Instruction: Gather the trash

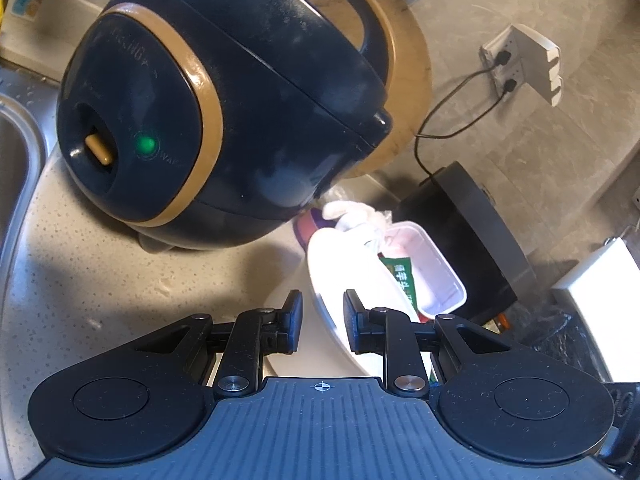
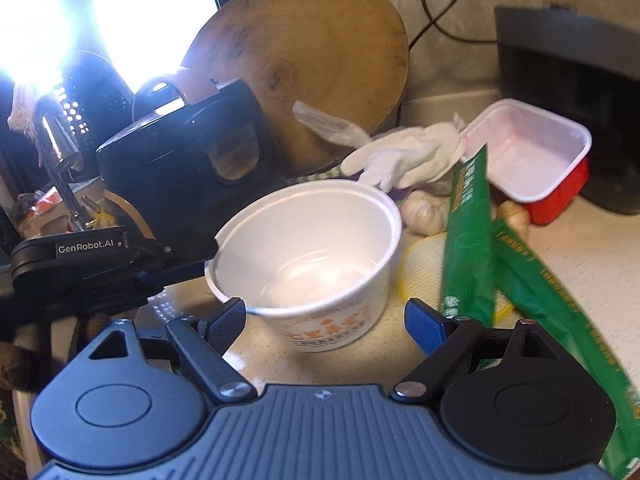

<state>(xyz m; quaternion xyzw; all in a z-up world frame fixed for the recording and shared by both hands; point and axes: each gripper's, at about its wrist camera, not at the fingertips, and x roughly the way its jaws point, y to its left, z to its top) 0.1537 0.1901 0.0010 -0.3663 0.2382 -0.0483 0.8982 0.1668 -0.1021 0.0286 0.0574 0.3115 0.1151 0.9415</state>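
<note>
The left claw (image 1: 322, 312) pinches the thin rim of the white paper bowl (image 2: 308, 248), one finger inside and one outside, prob. to steady it as the catch-all for trash. In the right wrist view that claw comes in from the left and grips the bowl's near-left rim. The right claw (image 2: 325, 320) stands wide apart w/ nothing between its fingers; it hangs just in front of the bowl, the green packet (image 2: 466, 240) off its right finger. Bowl sits on the speckled bench (image 2: 580, 248): smooth, glossy inside, printed outside, light and easily crushed. Other trash lies behind and right of it: a limp white glove (image 2: 400, 156), a crinkly clear plastic scrap (image 2: 328, 126), a rigid red tray w/ white lining (image 2: 532, 156), and glossy flat packets. The rice cooker (image 1: 224, 112) and round wooden board (image 2: 312, 64) aren't trash.
</note>
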